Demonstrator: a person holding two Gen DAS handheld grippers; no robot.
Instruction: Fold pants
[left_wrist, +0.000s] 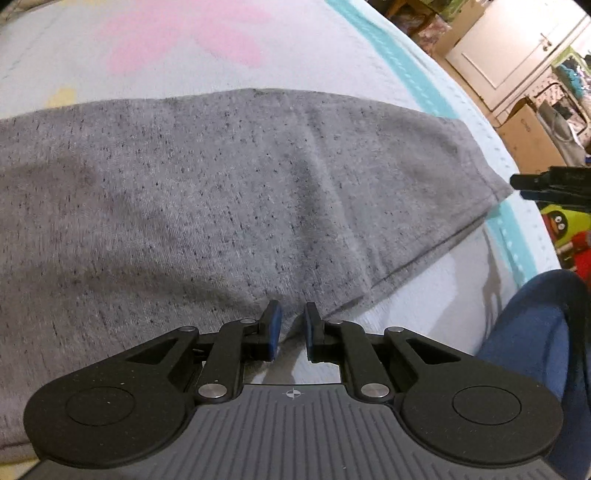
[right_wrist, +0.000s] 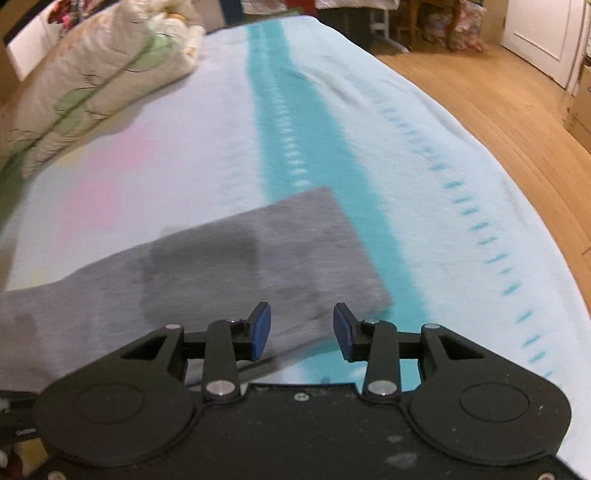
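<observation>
Left hand-held gripper narrowly parted, pinching grey pants edge; right hand-held gripper (blurred) open, empty above pants hem.

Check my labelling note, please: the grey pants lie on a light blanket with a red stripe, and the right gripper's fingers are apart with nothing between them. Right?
Not quite: the stripe on the blanket is teal, not red, as the right wrist view shows. The rest stands: grey pants lie on it, and the right gripper has its fingers apart, holding nothing.
</observation>
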